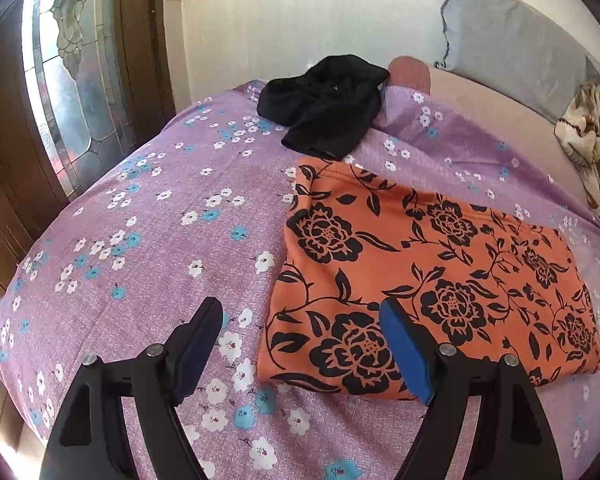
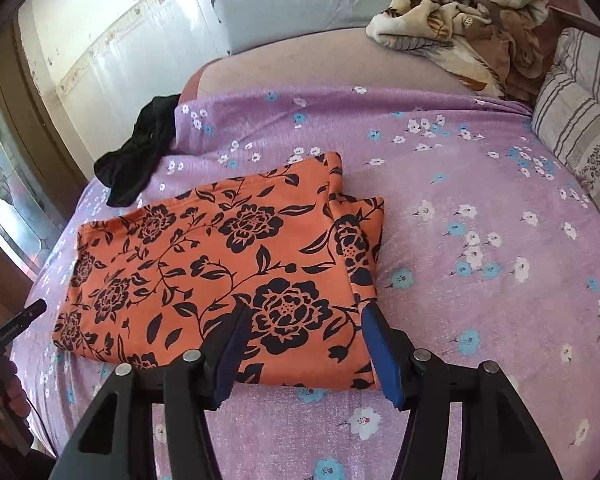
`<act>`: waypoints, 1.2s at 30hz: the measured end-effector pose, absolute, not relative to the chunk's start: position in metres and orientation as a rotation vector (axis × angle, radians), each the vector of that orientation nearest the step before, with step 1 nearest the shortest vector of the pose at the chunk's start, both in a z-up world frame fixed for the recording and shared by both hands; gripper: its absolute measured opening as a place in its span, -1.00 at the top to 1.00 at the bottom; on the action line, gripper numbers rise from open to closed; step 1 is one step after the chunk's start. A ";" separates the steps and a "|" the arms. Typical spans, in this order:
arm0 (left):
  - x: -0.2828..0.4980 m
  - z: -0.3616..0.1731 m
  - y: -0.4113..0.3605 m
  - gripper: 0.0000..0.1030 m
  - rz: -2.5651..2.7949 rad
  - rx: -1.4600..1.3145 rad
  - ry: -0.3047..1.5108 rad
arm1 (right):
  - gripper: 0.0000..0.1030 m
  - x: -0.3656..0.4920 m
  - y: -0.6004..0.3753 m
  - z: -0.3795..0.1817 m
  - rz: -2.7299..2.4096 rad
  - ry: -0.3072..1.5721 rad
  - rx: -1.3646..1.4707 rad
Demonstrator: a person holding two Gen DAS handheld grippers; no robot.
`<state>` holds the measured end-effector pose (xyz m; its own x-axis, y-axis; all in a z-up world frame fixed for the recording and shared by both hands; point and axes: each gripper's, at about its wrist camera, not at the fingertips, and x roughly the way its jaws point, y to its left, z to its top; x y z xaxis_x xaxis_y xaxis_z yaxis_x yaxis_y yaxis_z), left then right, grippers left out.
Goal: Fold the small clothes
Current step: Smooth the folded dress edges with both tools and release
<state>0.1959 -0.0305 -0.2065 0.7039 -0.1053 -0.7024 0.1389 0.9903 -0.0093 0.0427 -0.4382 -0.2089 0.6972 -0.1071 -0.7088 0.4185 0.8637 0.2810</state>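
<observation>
A folded orange garment with black flowers (image 1: pixel 428 276) lies flat on the purple floral bedsheet (image 1: pixel 160 220); it also shows in the right wrist view (image 2: pixel 220 264). A crumpled black garment (image 1: pixel 324 104) lies beyond it near the bed's far edge, seen too in the right wrist view (image 2: pixel 136 160). My left gripper (image 1: pixel 302 312) is open and empty, above the orange garment's near left corner. My right gripper (image 2: pixel 304 312) is open and empty, above the garment's near right corner. The left gripper shows at the left edge of the right wrist view (image 2: pixel 16 328).
A grey pillow (image 2: pixel 292 0) leans on the white wall at the back. A brown patterned blanket (image 2: pixel 464 20) is heaped at the back right, with a striped cushion (image 2: pixel 580 128) beside it. A stained-glass door (image 1: pixel 68 80) stands to the left of the bed.
</observation>
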 end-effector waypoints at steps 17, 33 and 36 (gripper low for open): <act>0.166 -0.223 -0.032 -0.69 -0.147 0.016 0.783 | -0.18 0.019 -0.456 -0.199 -0.223 0.612 0.584; 0.181 -0.228 -0.068 -0.69 -0.152 0.094 0.750 | -0.18 0.050 -0.418 -0.212 -0.139 0.694 0.466; 0.181 -0.229 -0.070 -0.69 -0.155 0.098 0.749 | -0.18 0.057 -0.415 -0.218 -0.136 0.717 0.459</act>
